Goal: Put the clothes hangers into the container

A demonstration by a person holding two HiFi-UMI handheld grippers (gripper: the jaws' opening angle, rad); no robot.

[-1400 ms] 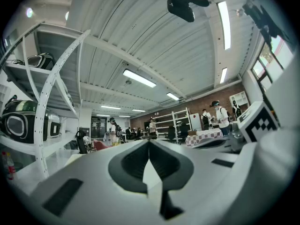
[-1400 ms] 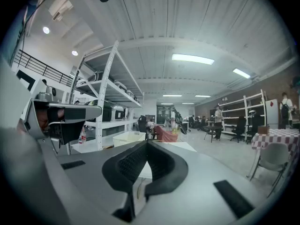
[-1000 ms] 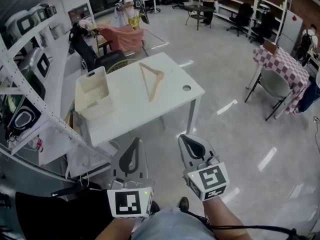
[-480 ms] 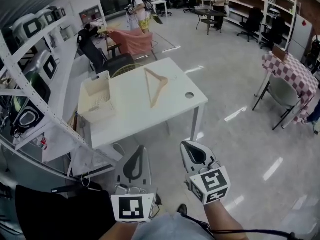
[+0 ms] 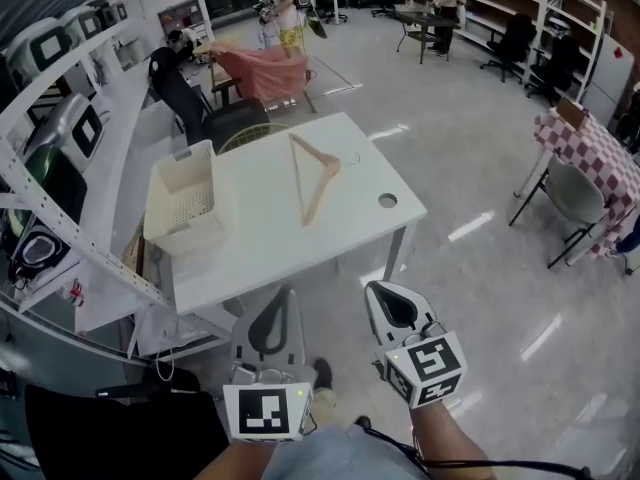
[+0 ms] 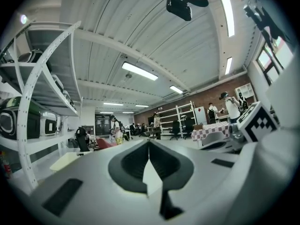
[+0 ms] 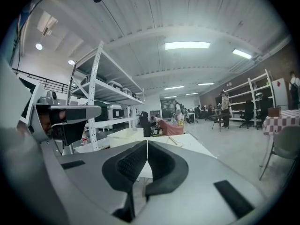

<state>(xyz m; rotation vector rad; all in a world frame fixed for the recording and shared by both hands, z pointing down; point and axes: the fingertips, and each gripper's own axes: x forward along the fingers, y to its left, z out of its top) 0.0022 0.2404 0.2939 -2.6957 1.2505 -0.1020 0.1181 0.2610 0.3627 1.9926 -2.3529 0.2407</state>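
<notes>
A wooden clothes hanger [image 5: 314, 174] lies flat on the white table [image 5: 270, 238], right of its middle. A cream slatted basket [image 5: 184, 205] stands on the table's left edge, seen also in the right gripper view as a pale basket [image 7: 125, 136]. Both grippers hang in the air in front of the table's near edge, well short of the hanger. My left gripper [image 5: 272, 303] is shut and holds nothing. My right gripper [image 5: 383, 293] is likewise shut, its pads [image 7: 133, 165] meeting with nothing between them.
Metal shelving [image 5: 55, 168] with appliances runs along the left, close to the table. A black office chair [image 5: 190, 103] and a pink-draped table [image 5: 262, 71] stand behind. A checkered table [image 5: 590, 148] and grey chair [image 5: 570, 193] sit at the right. People stand far back.
The view has drawn nearer the table, which now sits slightly lower and larger. Both grippers stay shut and keep the same place low in the head view.
</notes>
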